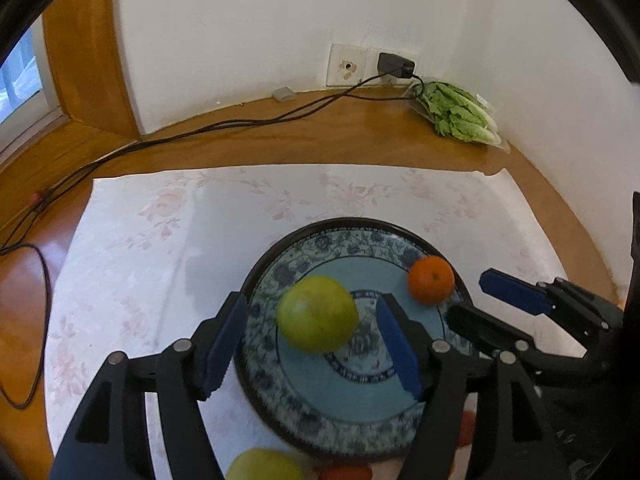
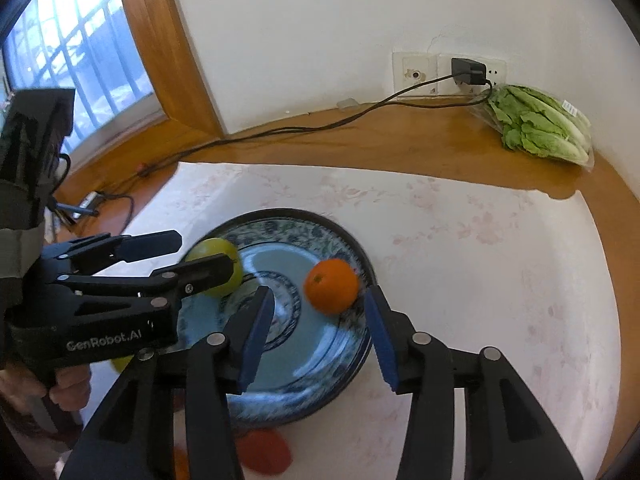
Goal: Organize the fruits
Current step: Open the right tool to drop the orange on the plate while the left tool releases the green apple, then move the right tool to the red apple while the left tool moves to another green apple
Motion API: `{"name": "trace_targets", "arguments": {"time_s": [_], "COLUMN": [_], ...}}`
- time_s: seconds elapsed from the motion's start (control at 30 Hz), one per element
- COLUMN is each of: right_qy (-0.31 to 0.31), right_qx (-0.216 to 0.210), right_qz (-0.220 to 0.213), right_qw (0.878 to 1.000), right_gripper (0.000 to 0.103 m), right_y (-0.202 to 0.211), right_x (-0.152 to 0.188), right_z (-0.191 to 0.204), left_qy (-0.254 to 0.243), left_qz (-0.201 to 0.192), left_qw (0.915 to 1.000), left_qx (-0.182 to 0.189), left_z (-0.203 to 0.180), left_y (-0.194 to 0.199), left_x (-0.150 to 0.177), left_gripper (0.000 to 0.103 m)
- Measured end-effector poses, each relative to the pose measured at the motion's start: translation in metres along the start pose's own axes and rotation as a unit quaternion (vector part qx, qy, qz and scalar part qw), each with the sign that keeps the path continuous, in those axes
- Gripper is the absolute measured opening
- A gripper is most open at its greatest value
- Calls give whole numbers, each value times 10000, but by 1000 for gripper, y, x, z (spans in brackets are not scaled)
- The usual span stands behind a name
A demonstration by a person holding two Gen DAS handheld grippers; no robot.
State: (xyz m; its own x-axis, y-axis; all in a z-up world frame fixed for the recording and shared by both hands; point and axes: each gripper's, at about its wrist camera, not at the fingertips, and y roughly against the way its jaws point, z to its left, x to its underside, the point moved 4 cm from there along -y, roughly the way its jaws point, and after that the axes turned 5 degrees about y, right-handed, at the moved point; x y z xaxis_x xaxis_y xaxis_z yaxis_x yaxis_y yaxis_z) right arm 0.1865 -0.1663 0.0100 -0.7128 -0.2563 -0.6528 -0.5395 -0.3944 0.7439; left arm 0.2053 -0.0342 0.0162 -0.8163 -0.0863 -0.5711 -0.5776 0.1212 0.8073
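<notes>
The left tool (image 1: 312, 344) is spread wide and lets go: the green apple (image 1: 317, 314) sits between its blue pads (image 1: 396, 348) with gaps on both sides. The right tool (image 2: 320, 332) is also let loose, and the orange (image 2: 331, 286) lies just past its tips, touching nothing. Both fruits rest on the blue flowered plate (image 1: 320, 236). Only the left view shows a yellow fruit (image 1: 264, 466) close under its tool. Only the right view shows a hand (image 2: 60, 390). Far behind, lettuce (image 2: 540, 124) lies on the worktop (image 2: 400, 144).

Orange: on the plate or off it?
On it. The orange sits inside the plate, near its rim, free of both grippers.
</notes>
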Motion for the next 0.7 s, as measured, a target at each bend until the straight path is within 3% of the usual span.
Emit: {"name": "trace_targets", "arguments": {"time_s": [0.3, 0.5, 0.7], "right_qy": [113, 92, -23], "right_qx": [-44, 98, -72], "right_qz": [-72, -18, 79], "right_qw": [9999, 9999, 9999], "right_gripper": [48, 48, 48], "right_y": [30, 40, 45], "right_x": [17, 28, 39], "right_z": [19, 24, 30], "left_qy": [-249, -66, 97], "left_qz": [-300, -263, -243], "left_qw": [9988, 9995, 9996], "left_qx": [-299, -182, -95], "left_z": [3, 12, 24], "left_y": [31, 47, 58], "left_x": [24, 37, 55], "left_gripper": [74, 74, 74]}}
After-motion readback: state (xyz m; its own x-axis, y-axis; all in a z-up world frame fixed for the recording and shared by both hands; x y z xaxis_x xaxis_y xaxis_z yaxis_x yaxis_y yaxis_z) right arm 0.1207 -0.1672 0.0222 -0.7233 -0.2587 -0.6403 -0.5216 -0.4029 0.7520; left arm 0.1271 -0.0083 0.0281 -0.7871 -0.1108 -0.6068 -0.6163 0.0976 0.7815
